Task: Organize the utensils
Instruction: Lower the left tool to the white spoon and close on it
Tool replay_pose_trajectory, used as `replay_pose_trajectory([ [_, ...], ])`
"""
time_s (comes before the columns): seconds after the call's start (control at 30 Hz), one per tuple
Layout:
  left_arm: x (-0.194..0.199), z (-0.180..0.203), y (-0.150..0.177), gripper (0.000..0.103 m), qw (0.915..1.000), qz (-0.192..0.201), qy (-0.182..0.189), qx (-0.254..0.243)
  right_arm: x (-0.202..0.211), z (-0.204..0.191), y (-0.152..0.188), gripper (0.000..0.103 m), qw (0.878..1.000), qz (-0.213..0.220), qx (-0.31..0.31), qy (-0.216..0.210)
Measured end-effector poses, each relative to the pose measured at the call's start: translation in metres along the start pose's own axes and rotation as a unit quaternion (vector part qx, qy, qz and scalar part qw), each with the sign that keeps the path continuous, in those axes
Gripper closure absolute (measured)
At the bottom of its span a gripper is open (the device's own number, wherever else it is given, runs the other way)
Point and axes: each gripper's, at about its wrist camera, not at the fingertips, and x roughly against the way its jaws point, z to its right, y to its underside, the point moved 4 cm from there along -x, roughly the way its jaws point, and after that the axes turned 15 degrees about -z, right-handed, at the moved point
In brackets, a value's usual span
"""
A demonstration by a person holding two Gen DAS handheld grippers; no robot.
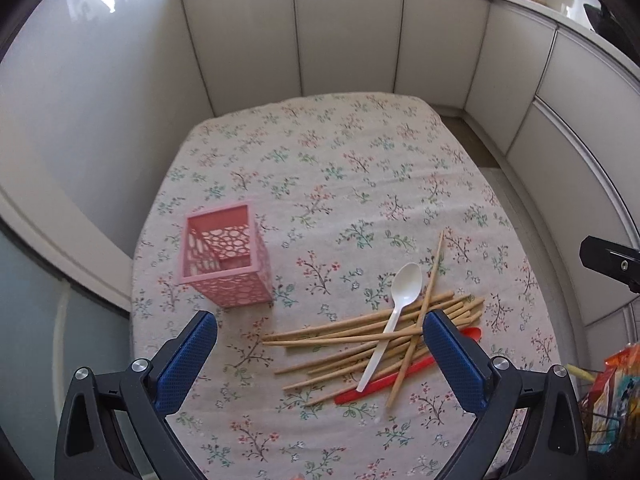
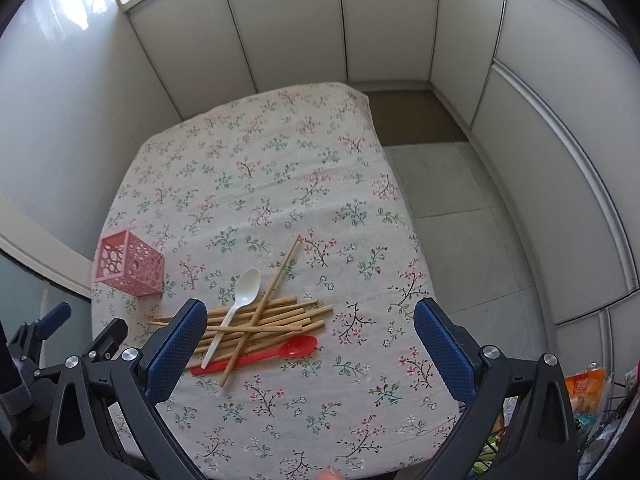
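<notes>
- Left gripper [image 1: 320, 354]: fingers [image 1: 186, 362] spread wide, blue pads facing inward, nothing between them; it hangs above the near part of the worktop [image 1: 340, 168], touching none of the utensils.
- Right gripper [image 2: 310, 350]: fingers [image 2: 444, 350] likewise spread wide and holding nothing, poised over the near right part of the cloth.
- Red spoon [image 2: 264, 354]: lies flat at the near edge of the pile; long axis runs left to right, bowl at the right end, handle partly under the sticks.
- Chopsticks [image 2: 276, 312]: a loose bundle of wooden sticks lying flat, long axes mostly left to right; one stick crosses the bundle diagonally, its far end pointing away and to the right.
- White spoon [image 2: 236, 304]: rests on top of the bundle, long axis diagonal, bowl at the far end, handle pointing toward the near left.
- Pink holder [image 1: 224, 258]: a square perforated container standing upright, mouth upward, to the left of the pile and apart from it; it appears empty.
- Worktop: covered with a floral cloth; its far half is bare, with pale cabinet panels [image 1: 348, 28] behind.
</notes>
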Motion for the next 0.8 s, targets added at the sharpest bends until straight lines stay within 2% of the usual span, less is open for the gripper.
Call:
replay_pose_trajectory([
  [0.13, -0.049, 0.013, -0.012, 0.001, 0.9972, -0.054, 0.050, -0.007, -0.041, 0.019, -0.004, 0.000, 0.999, -0.039, -0.026, -0.016],
  [0.23, -0.083, 0.025, -0.021, 0.012, 0.9932, -0.081, 0.083, -0.011, -0.067, 0.030, -0.010, 0.001, 0.996, -0.074, -0.033, -0.030],
  [0.3, -0.102, 0.034, -0.030, 0.024, 0.9906, -0.091, 0.101, -0.013, -0.081, 0.037, -0.015, 0.007, 0.994, -0.089, -0.042, -0.037],
  [0.37, -0.116, 0.040, -0.035, 0.032, 0.9875, -0.104, 0.118, -0.016, -0.093, 0.044, -0.020, 0.013, 0.992, -0.103, -0.055, -0.050],
  [0.47, -0.136, 0.052, -0.043, 0.035, 0.9830, -0.115, 0.141, -0.024, -0.107, 0.053, -0.028, 0.017, 0.987, -0.117, -0.075, -0.077],
  [0.63, -0.153, 0.069, -0.056, 0.046, 0.9834, -0.111, 0.138, -0.042, -0.122, 0.062, -0.037, 0.020, 0.981, -0.133, -0.098, -0.105],
  [0.7, -0.160, 0.072, -0.060, 0.055, 0.9827, -0.117, 0.137, -0.043, -0.127, 0.063, -0.039, 0.021, 0.980, -0.137, -0.100, -0.106],
  [0.8, -0.164, 0.073, -0.062, 0.063, 0.9829, -0.116, 0.136, -0.044, -0.132, 0.064, -0.041, 0.022, 0.978, -0.142, -0.104, -0.113],
])
